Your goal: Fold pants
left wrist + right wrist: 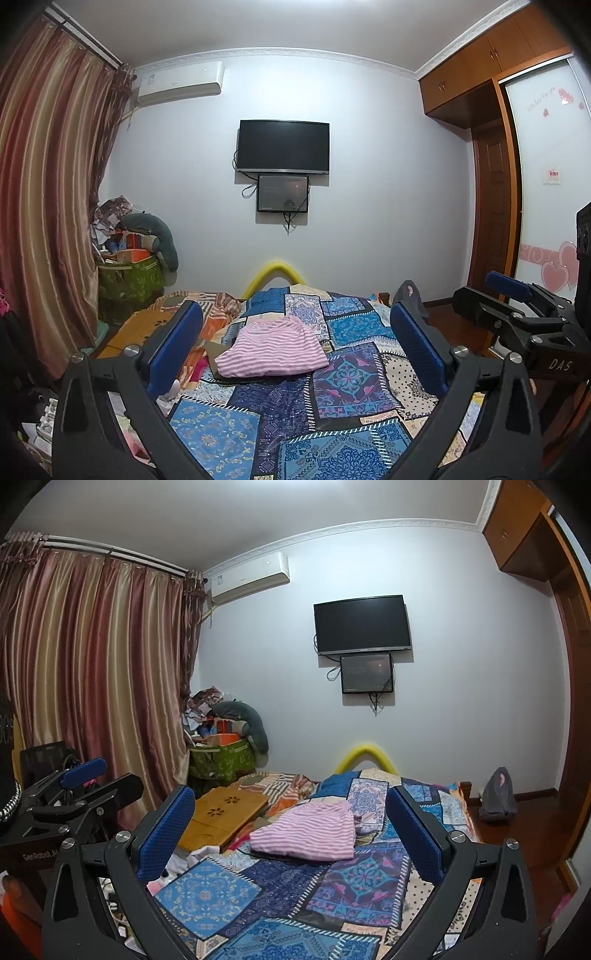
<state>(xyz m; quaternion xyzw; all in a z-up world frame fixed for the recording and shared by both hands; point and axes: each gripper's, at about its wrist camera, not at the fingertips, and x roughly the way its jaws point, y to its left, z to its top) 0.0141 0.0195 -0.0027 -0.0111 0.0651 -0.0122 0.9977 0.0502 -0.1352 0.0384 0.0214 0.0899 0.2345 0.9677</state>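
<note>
Pink-and-white striped pants (271, 349) lie folded into a flat bundle on the blue patchwork bedspread (280, 424), a little way ahead of both grippers. My left gripper (295, 332) stands open above the bed, its blue pads wide apart with nothing between them. In the right wrist view the same pants (308, 834) rest mid-bed. My right gripper (290, 819) is also open and empty, short of the pants. The right gripper (513, 299) shows at the right edge of the left wrist view; the left gripper (83, 775) shows at the left of the right wrist view.
A wooden lap tray (221, 819) lies on the bed's left side. A green bin (129, 280) piled with clutter stands by the striped curtain (48, 206). A TV (282, 146) hangs on the far wall, wardrobe (491, 166) at right, grey bag (496, 797) on the floor.
</note>
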